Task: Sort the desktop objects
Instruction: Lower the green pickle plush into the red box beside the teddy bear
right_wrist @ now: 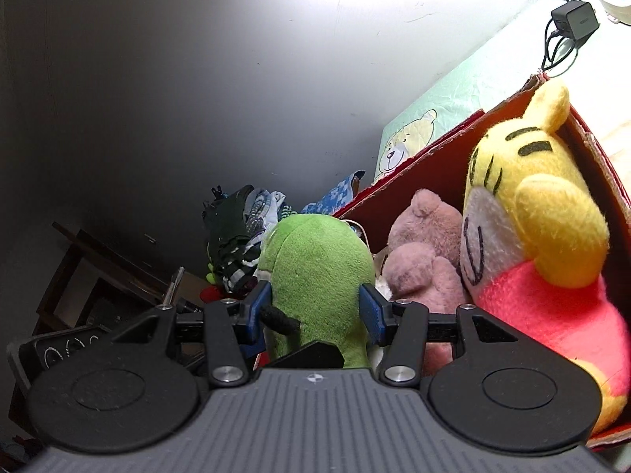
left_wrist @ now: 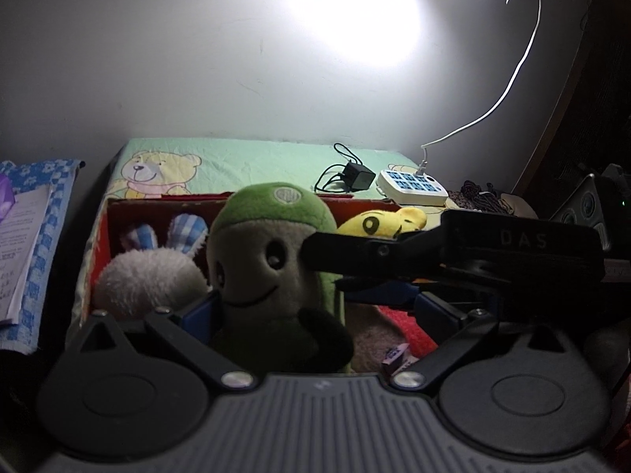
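Note:
A green plush toy with a grey smiling face (left_wrist: 268, 260) stands upright over the red cardboard box (left_wrist: 114, 213). My right gripper (right_wrist: 315, 315) is shut on it from behind, blue pads pressed into its green back (right_wrist: 319, 272); that gripper reaches in from the right in the left wrist view (left_wrist: 355, 252). My left gripper (left_wrist: 315, 311) is spread wide around the toy's lower body, its left pad (left_wrist: 203, 313) beside the toy and its right pad apart from it. In the box are a white bunny with checked ears (left_wrist: 150, 272), a yellow bear in red (right_wrist: 532, 236) and a pink plush (right_wrist: 422, 260).
The box stands on a mint bear-print cloth (left_wrist: 236, 161). Behind it lie a black charger (left_wrist: 357, 175) and a white power strip (left_wrist: 412, 187) with a white cable. Papers on a blue cloth (left_wrist: 31, 244) lie at left. A clothes pile (right_wrist: 240, 236) is beyond.

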The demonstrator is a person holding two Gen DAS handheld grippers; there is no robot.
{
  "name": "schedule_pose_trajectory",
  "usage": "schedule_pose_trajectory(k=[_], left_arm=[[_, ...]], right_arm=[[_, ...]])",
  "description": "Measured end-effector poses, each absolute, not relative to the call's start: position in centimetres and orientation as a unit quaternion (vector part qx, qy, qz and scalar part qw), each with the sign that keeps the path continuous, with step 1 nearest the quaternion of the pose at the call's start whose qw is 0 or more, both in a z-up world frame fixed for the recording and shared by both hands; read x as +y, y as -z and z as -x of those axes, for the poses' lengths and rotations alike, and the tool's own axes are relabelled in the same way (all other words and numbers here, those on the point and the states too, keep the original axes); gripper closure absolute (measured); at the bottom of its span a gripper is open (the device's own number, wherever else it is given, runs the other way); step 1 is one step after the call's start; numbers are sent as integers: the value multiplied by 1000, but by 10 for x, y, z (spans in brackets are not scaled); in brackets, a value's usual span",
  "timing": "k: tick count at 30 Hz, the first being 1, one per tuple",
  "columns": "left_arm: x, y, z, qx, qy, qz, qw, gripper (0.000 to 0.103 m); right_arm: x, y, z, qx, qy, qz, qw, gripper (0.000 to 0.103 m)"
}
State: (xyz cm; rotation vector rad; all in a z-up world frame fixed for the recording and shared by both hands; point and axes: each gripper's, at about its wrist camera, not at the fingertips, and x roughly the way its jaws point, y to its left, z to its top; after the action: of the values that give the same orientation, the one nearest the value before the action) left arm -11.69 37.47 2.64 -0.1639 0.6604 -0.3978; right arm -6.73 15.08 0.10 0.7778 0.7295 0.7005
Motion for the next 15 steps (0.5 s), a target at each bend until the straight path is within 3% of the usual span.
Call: schedule_pose_trajectory(k=[5, 10, 15], left_arm=[[368, -27, 118, 319, 213, 72, 921, 2], [361, -24, 117, 317, 213, 55, 923, 2], [374, -21, 113, 332, 211, 84, 915, 2]], right_arm=[[138, 2, 62, 347, -317, -356, 807, 52], [127, 10, 56, 352, -309, -357, 809, 63], [136, 17, 51, 357, -313, -357, 805, 64]])
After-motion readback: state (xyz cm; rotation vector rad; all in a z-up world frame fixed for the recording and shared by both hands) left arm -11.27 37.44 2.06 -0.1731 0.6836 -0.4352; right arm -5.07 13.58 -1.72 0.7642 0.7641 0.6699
